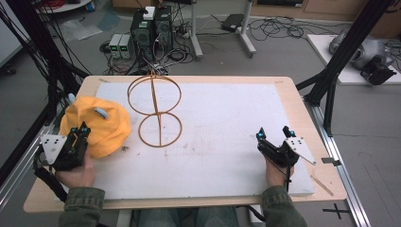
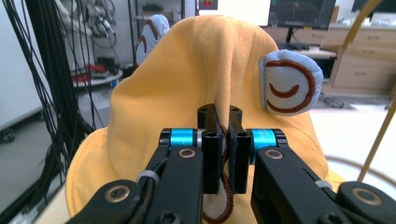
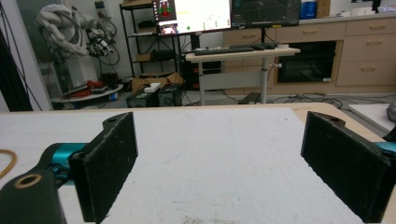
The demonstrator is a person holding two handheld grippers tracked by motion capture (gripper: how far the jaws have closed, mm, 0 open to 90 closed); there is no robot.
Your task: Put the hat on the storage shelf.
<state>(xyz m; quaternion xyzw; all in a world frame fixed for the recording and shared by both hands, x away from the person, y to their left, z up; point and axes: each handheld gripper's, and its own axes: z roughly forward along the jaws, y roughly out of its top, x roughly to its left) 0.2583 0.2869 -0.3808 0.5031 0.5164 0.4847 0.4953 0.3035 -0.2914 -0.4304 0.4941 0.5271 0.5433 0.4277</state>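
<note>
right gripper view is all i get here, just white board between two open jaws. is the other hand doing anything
Observer: Yes. The left gripper is shut on a fold of a yellow hat at the table's left edge.
Operator: anything on the hat
Observer: Pale blue ear patches with brown stitched curves, seen in the left gripper view.
Operator: i see a bit of orange ring at my left edge, what is it
Observer: A wire stand: an upright post with one ring at its base on the white board and a second ring higher up, right beside the hat.
Operator: where am i relative to it
Observer: The right gripper sits near the board's front right, open, well apart from the stand.
</note>
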